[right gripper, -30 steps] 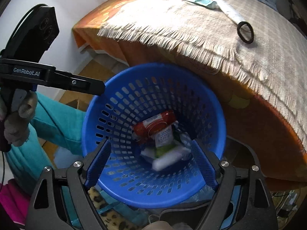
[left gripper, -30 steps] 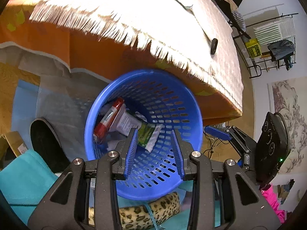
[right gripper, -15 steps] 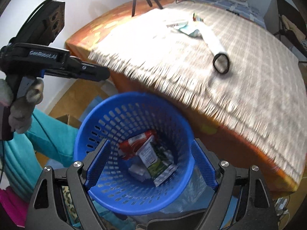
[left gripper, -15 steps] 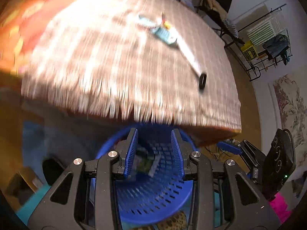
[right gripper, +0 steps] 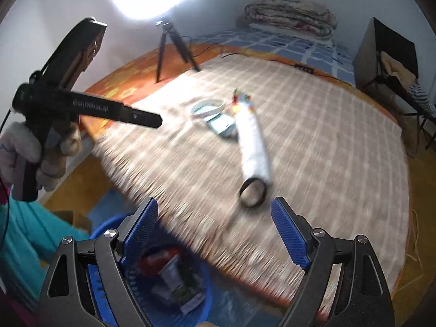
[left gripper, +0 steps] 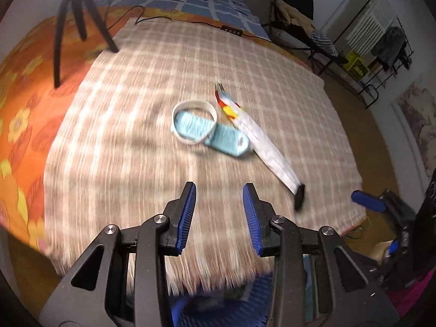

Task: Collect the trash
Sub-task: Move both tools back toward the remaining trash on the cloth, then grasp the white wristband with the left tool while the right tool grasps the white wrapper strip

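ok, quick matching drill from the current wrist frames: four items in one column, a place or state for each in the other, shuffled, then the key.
Items
1. black ring
2. blue basket
3. tripod
4. right gripper

Places or states
A. stands on the orange sheet
B. on the floor below the blanket's fringe, wrappers inside
C. jaws wide, nothing between them
D. lies on the checked blanket by the end of a white strip

Pairs: 1-D, 2-B, 3-A, 4-C

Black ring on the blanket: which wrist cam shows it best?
The right wrist view. There the black ring shows its open loop, lying on the checked blanket at the end of the long white wrapper. In the left wrist view the ring is seen edge-on, a dark, blurred sliver.
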Demonstrator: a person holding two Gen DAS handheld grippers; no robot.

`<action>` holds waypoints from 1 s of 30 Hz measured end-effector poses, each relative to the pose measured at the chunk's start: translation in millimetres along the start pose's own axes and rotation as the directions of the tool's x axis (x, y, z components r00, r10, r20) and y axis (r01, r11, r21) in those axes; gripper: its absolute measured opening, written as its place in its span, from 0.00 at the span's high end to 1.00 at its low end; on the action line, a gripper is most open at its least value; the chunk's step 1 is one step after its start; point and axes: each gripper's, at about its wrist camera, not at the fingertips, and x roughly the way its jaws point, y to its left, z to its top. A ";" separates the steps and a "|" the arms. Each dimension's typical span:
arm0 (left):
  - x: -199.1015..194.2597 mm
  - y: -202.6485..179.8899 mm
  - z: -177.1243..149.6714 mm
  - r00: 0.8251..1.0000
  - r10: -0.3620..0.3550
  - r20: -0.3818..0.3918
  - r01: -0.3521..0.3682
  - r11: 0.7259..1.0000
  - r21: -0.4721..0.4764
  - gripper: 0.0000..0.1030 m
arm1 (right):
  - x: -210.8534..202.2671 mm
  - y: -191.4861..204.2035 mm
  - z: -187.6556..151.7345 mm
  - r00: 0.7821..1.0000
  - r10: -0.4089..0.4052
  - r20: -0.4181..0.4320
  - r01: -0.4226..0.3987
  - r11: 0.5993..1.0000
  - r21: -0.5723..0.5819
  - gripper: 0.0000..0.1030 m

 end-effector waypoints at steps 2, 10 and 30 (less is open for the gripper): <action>11.3 -0.8 10.6 1.000 0.015 -0.001 -0.015 1.000 0.014 0.66 | 10.2 -8.0 9.7 1.000 -0.008 -0.020 0.009 1.000 0.009 0.17; 47.1 -3.4 34.8 0.997 0.076 -0.034 -0.073 0.994 0.076 0.66 | 53.6 -42.9 36.4 0.994 0.040 -0.097 -0.030 0.994 0.101 0.18; 82.0 0.9 52.3 0.993 0.107 -0.046 -0.101 0.988 0.121 0.94 | 130.8 -58.1 58.5 0.978 0.028 -0.207 -0.008 0.995 0.095 0.47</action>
